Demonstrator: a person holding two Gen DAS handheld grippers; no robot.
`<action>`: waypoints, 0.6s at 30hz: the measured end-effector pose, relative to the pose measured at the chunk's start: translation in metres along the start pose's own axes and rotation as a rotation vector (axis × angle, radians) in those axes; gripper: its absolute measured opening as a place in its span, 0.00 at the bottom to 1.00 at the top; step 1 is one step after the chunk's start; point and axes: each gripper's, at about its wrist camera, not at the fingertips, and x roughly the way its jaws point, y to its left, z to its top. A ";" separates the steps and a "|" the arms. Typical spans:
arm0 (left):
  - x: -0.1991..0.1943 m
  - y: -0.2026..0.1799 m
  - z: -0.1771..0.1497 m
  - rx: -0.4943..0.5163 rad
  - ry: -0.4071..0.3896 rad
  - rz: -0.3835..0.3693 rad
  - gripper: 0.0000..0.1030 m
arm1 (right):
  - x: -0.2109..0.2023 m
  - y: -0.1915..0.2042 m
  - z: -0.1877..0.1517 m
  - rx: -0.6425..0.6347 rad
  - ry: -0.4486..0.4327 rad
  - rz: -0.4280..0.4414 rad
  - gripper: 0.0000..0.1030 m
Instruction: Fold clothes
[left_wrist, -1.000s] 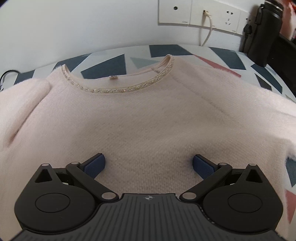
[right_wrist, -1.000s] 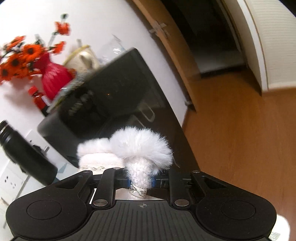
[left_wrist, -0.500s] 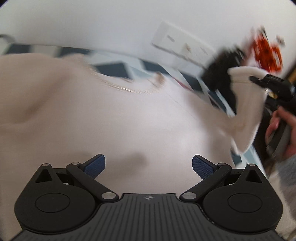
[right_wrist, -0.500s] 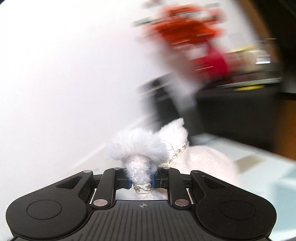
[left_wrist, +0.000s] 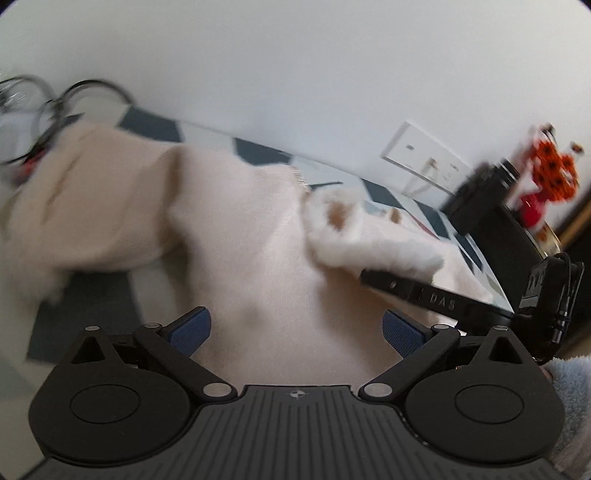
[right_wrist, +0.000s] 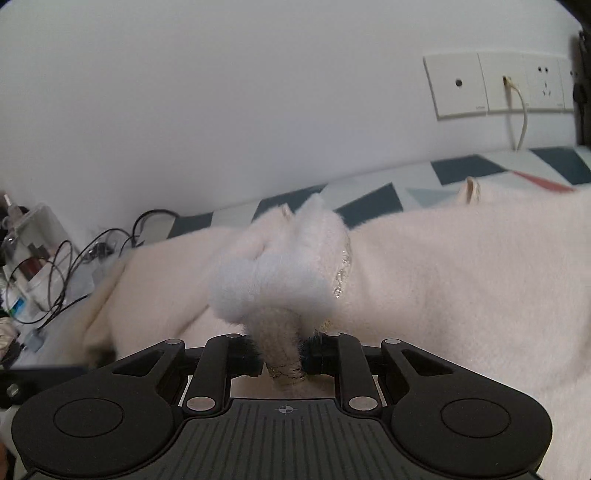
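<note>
Clearly, our right gripper (right_wrist: 283, 363) was clamped tight on a fluffy cuff (right_wrist: 271, 291) of the sweater (right_wrist: 461, 280), its two fingers pressed in on the knit with a strip of sparkly trim pinched between them. That cuff bunched up above the fingers in a white tuft, and a beaded band ran down its right side. Beyond it the sweater lay spread flat across the table (right_wrist: 376, 197), reaching toward the far edge by the wall.

Our left gripper (left_wrist: 295, 330) hung with its jaws wide apart, the blue pads (left_wrist: 190, 330) well separated and gripping nothing; the pale knit of the sweater (left_wrist: 240, 240) lay between and past them. From this view we saw the right gripper (left_wrist: 373, 275) come in from the right, with the cuff (left_wrist: 343, 236) it held lifted over the middle of the garment. Another sleeve (left_wrist: 85, 206) lay folded across toward the left edge of the table (left_wrist: 85, 306), where the patterned blue and white top showed beside it. Much of this view was blurred.

At the far left corner sat a tangle of cables (right_wrist: 74, 266) and a clear box (right_wrist: 33, 243). Wall sockets (right_wrist: 495, 85) with one cord (right_wrist: 519, 110) plugged in stood above the far edge. Toward the right edge, we made out a black bottle (left_wrist: 480, 199) and orange flowers (left_wrist: 552, 170).
</note>
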 end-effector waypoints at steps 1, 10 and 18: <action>0.008 -0.002 0.004 -0.006 0.019 -0.036 0.98 | -0.004 0.000 -0.002 -0.003 0.001 0.010 0.16; 0.081 -0.020 0.040 -0.120 0.076 -0.138 0.98 | -0.024 -0.003 -0.015 -0.227 0.105 0.031 0.55; 0.136 -0.061 0.079 -0.005 0.094 -0.093 0.98 | -0.092 -0.060 -0.018 -0.067 -0.002 -0.005 0.59</action>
